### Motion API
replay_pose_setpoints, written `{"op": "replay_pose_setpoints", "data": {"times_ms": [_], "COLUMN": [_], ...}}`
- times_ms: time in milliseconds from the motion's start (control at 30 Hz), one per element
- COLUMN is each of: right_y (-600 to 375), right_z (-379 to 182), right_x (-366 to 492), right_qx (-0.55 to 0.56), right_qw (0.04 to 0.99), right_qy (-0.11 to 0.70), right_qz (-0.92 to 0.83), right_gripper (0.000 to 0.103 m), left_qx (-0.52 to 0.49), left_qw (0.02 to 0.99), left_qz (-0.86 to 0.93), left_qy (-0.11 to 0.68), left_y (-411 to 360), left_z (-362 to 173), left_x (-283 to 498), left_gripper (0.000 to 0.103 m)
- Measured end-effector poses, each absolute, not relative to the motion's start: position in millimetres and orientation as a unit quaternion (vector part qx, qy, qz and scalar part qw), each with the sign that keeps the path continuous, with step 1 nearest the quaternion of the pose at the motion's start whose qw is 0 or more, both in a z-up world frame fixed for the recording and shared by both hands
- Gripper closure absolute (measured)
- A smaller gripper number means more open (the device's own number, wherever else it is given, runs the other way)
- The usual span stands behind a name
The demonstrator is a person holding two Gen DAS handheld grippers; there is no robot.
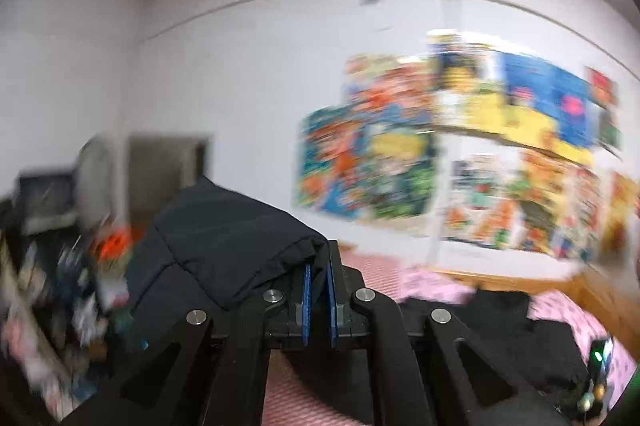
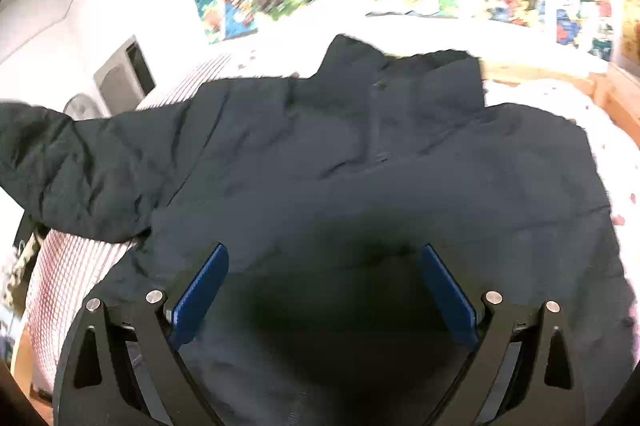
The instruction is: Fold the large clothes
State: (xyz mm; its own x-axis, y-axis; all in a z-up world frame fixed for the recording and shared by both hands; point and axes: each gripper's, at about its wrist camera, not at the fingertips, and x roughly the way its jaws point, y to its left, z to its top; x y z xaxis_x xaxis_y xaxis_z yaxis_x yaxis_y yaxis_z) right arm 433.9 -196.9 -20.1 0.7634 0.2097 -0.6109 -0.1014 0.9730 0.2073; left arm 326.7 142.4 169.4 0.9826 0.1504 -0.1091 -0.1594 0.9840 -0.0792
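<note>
Dark padded jacket (image 2: 360, 166) sleeve edge in left hand-held gripper (image 1: 319, 290)

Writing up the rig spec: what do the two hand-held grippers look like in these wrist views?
Both match. The left hand-held gripper and right hand-held gripper have matte black angular linkage arms with triangular cut-outs, joined by round silver pivot pins. Each finger carries a flat blue ribbed pad. No cables, markings, or sleeves show on either.

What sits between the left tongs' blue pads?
A fold of the dark jacket, pinched between the left tongs, seen in the left wrist view.
</note>
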Motion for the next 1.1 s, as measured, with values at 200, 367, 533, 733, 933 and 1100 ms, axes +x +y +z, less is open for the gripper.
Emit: {"op": "replay_pose_setpoints", "data": {"times_ms": [200, 367, 533, 733, 933, 1100], "right_y": [-265.4, -314.4, -352.3, -408.4, -433.2, -436.1], "right_z": [-13.5, -20.2, -40.8, -70.6, -82.1, -96.5], "right_x": [420.7, 416.3, 412.6, 402.3, 398.1, 404.2], "right_qx": [0.133, 0.15, 0.176, 0.31, 0.364, 0.391], "right_qw": [0.948, 0.949, 0.941, 0.916, 0.9, 0.886], "right_qy": [0.289, 0.277, 0.287, 0.256, 0.232, 0.237], "right_qz": [0.018, -0.02, -0.039, 0.004, 0.053, 0.078], "right_gripper": [0.009, 0.009, 0.009, 0.009, 0.009, 0.009], "left_qx": [0.075, 0.117, 0.152, 0.157, 0.179, 0.213], "left_qw": [0.993, 0.973, 0.946, 0.915, 0.873, 0.859], "left_qz": [-0.088, -0.191, -0.264, -0.323, -0.38, -0.398], "left_qy": [0.025, 0.061, 0.107, 0.182, 0.248, 0.241], "left_y": [8.0, -74.6, -140.3, -180.6, -204.4, -212.8], "left_z": [193.2, 164.8, 116.7, 58.8, 10.2, 1.8], "left_x": [328.6, 338.9, 354.0, 379.0, 384.0, 365.5], "left_gripper": [0.096, 0.097, 0.096, 0.093, 0.074, 0.039]}}
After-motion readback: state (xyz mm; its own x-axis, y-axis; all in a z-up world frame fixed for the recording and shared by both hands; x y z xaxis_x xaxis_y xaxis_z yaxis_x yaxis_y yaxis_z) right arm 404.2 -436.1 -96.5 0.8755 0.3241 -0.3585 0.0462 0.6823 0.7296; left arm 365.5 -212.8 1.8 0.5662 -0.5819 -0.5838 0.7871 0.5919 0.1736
